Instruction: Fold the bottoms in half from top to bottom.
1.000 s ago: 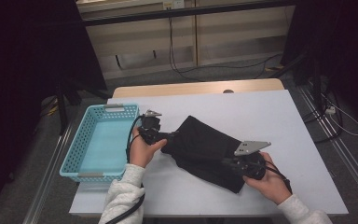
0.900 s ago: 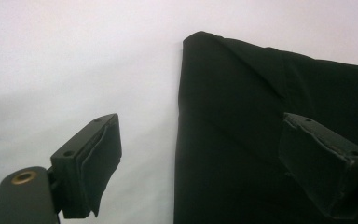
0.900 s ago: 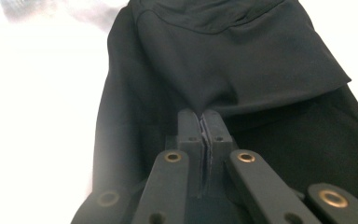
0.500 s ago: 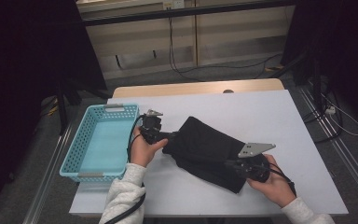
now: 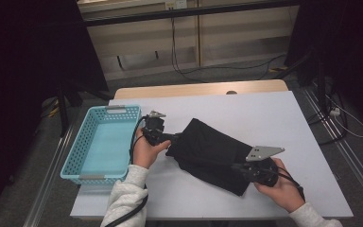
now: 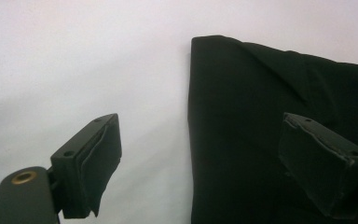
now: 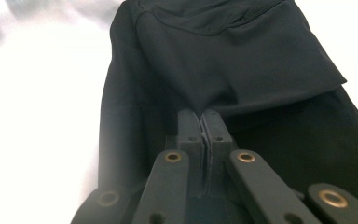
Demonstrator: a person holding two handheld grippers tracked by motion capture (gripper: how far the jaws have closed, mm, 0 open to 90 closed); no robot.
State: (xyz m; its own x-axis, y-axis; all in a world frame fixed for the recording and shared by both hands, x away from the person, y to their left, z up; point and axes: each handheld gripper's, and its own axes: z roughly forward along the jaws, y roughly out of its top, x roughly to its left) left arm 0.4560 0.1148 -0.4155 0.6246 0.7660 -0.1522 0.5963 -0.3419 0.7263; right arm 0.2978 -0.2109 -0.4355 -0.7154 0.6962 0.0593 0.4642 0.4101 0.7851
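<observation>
I have the black garment [image 5: 212, 153] lying folded and slanted across the middle of the table [image 5: 274, 113], one end toward the left edge near the blue basket [image 5: 101, 142], the other toward the near right corner; my right gripper [image 7: 204, 122] is pinched tight on a fold of the cloth at that near end, jaws pressed together with fabric caught between them and the cloth drawn up a little toward them; my left gripper [image 6: 200, 154] stands wide apart at the garment's far-left edge, one jaw over bare table and the other over the cloth, gripping nothing; in the high view that left gripper [image 5: 163, 137] sits just beside the garment's corner, and the right gripper [image 5: 246, 169] at the opposite end; I judge the folding partly done, since the cloth already lies doubled into a compact shape; what remains, as I read it, is for my left side to close on its edge, then another fold or a lift, and the basket, which holds nothing, suggests the garment is not yet put away.
</observation>
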